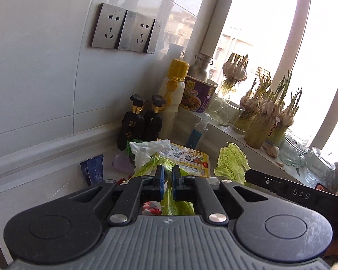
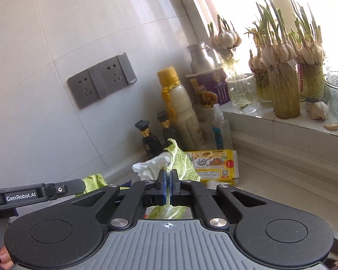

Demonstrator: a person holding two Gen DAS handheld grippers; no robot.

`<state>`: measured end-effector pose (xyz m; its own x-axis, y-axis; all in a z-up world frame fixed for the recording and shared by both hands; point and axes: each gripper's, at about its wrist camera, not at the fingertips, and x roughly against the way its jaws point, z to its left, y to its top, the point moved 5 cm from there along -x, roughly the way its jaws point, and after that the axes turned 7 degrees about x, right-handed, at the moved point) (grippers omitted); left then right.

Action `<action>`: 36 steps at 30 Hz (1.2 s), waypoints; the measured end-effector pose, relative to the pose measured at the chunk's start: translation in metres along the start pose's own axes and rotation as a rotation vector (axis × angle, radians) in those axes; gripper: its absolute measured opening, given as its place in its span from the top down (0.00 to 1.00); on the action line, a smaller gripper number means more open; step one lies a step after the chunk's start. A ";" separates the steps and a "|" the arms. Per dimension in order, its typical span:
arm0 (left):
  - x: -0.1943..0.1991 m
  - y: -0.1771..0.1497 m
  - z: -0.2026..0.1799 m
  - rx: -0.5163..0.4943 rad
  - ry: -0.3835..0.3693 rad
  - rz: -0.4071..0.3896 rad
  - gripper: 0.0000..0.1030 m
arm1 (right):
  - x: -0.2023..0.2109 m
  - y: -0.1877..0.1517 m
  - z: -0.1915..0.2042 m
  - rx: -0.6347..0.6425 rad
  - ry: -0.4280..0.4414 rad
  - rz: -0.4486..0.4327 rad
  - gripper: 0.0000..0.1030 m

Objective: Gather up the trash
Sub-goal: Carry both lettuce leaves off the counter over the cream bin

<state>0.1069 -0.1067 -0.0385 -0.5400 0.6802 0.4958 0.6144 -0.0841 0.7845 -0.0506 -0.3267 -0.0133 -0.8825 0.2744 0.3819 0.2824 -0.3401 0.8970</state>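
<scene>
My left gripper is shut on a pale green cabbage leaf that hangs down between its blue pads. My right gripper is shut on a second cabbage leaf, whose tip stands up above the pads. That second leaf also shows at the right of the left wrist view, above the right gripper's black arm. On the counter behind lie a crumpled white tissue, a yellow printed carton and a dark blue wrapper.
In the counter's corner stand two dark bottles, a yellow-capped white bottle, a clear spray bottle and a purple noodle cup. Jars of sprouting garlic and glassware line the windowsill. Wall sockets sit above.
</scene>
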 end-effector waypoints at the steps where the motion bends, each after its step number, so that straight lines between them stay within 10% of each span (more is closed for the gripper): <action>1: 0.004 -0.002 0.002 0.005 0.002 0.006 0.94 | 0.002 -0.002 0.003 0.001 0.002 0.009 0.99; 36: 0.137 -0.072 0.152 0.296 0.269 0.047 0.94 | 0.006 -0.083 0.175 0.076 0.285 0.342 0.99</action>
<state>0.0759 0.1032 -0.0830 -0.6146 0.4627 0.6389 0.7598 0.1295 0.6371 -0.0132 -0.1397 -0.0466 -0.7988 -0.1045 0.5925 0.5935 -0.2985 0.7474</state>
